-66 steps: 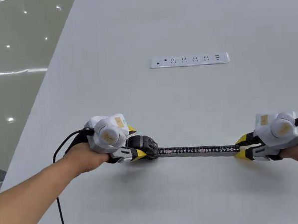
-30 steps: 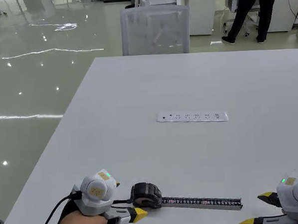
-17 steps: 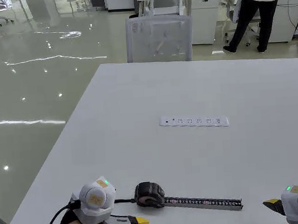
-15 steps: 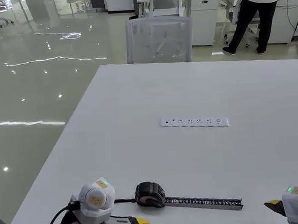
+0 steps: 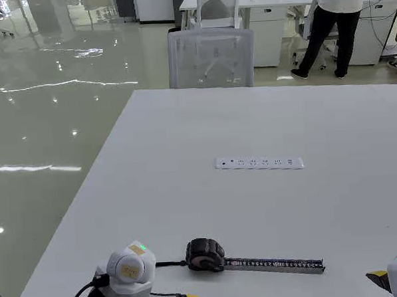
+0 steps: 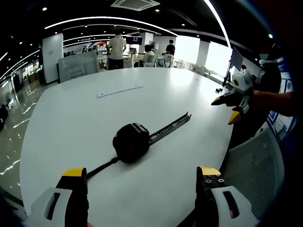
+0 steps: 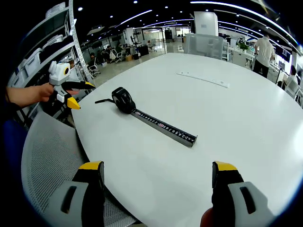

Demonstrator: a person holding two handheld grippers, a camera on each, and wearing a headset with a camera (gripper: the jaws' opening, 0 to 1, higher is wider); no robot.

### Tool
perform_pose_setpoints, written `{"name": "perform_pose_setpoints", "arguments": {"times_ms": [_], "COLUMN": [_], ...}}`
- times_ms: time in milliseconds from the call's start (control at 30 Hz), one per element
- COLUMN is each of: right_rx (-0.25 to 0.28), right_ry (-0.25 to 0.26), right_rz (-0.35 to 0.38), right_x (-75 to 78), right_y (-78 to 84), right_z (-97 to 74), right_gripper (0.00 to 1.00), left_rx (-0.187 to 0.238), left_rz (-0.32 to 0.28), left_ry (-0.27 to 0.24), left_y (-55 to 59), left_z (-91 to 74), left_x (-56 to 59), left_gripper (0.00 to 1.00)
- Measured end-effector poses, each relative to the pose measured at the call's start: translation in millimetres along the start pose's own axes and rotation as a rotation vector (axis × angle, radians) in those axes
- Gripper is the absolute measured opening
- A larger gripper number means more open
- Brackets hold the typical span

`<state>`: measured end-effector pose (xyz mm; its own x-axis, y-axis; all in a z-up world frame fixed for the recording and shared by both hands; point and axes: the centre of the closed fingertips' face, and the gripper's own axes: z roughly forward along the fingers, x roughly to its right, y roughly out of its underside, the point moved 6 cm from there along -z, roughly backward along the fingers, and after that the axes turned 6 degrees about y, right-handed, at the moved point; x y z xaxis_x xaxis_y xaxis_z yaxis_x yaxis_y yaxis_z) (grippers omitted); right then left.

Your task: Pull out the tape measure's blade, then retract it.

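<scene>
Small marks and numbers are printed along the thin dark blade (image 5: 274,265) of the tape measure, but they are too small to be read. A pale sticker is seen on top of the left gripper in the head view, and nothing on it can be read.

The left gripper (image 6: 141,171) is held wide open, with its two yellow-tipped jaws spread far apart. Nothing is held between them and nothing is touched by them. The right gripper (image 7: 158,166) is also spread wide open, and nothing is held or touched by it.

The round black tape measure case (image 5: 205,254) is laid on the big white table (image 5: 263,118), close to the near edge. Its blade is pulled out and laid flat on the table, pointing toward the right gripper. A thin black strap (image 6: 100,166) is stretched from the case toward the left gripper. The tape measure is placed between the two grippers, apart from both.

A long white power strip (image 5: 259,163) is laid farther back on the table. A grey mesh chair (image 5: 210,58) is set at the far edge.
</scene>
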<state>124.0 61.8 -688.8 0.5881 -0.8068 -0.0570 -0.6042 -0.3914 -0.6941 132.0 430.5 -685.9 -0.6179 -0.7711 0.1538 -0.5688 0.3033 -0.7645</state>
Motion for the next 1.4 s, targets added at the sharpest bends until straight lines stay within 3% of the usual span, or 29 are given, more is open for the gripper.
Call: {"name": "perform_pose_setpoints", "arguments": {"times_ms": [233,467,700,967,1400], "right_rx": [0.003,0.002,0.009,0.000,0.022], "right_ry": [0.013,0.030,0.048,0.072,0.086], "right_rz": [0.014,0.034,0.039,0.036,0.045], "right_x": [-13.6,-22.4,-30.5,-33.9,-35.2], "right_y": [0.6,1.1,1.7,7.0,-3.7], "right_z": [-7.7,-16.0,-32.2,-52.5,-81.4], "right_gripper": [0.95,1.00,1.00,1.00,1.00], "left_rx": [0.008,0.020,0.043,0.059,0.076], "left_rz": [-0.016,-0.011,-0.012,-0.054,-0.116], "left_ry": [-0.019,-0.052,-0.071,-0.100,-0.140], "left_y": [5.2,2.6,-0.5,4.1,10.2], "left_z": [-11.5,-22.5,-33.5,-46.8,-71.7], "left_x": [-2.0,-2.1,2.6,8.2,23.8], "left_gripper": [0.96,1.00,1.00,1.00,1.00]}}
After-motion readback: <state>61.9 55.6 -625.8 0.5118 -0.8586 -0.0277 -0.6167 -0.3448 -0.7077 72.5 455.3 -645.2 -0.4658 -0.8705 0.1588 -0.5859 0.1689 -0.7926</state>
